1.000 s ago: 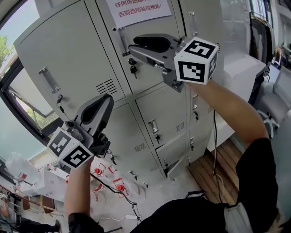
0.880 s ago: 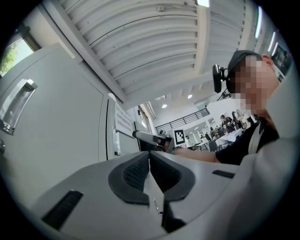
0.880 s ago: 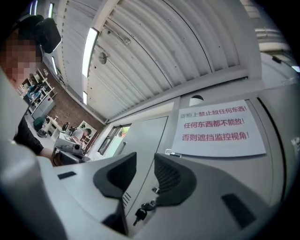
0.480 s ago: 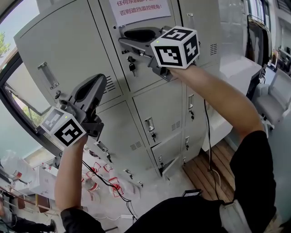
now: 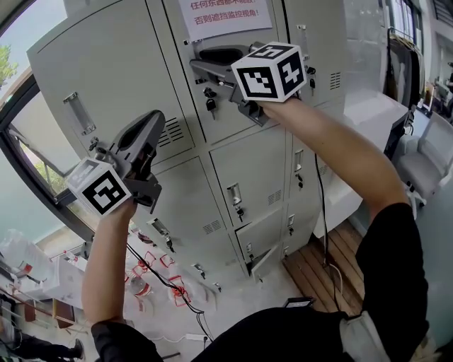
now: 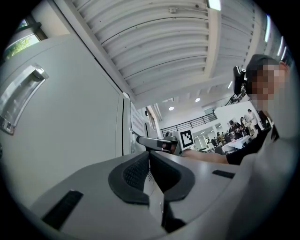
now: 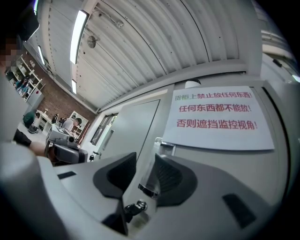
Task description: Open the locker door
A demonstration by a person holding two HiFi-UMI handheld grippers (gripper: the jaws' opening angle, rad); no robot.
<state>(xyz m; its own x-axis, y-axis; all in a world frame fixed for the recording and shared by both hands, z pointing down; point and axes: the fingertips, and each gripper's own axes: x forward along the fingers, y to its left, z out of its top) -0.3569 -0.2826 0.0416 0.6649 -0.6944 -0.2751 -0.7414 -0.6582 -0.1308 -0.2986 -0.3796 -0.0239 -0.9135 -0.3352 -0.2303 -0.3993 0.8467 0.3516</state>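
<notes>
Head view: right gripper (image 5: 200, 61) covers most of the door handle (image 7: 152, 172), top edge crops the paper notice (image 5: 224, 15); right gripper view: key (image 7: 135, 206) half-hidden behind one jaw.

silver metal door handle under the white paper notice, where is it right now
In the right gripper view, the silver metal door handle stands between the right tool's open jaws, just below the white paper notice and above the small dark key.

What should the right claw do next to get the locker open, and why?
Probably close the right claw on the door handle. Its jaws stand apart with the handle between them, not pinched yet, and the locker door looks shut. A grip comes before any pull.
</notes>
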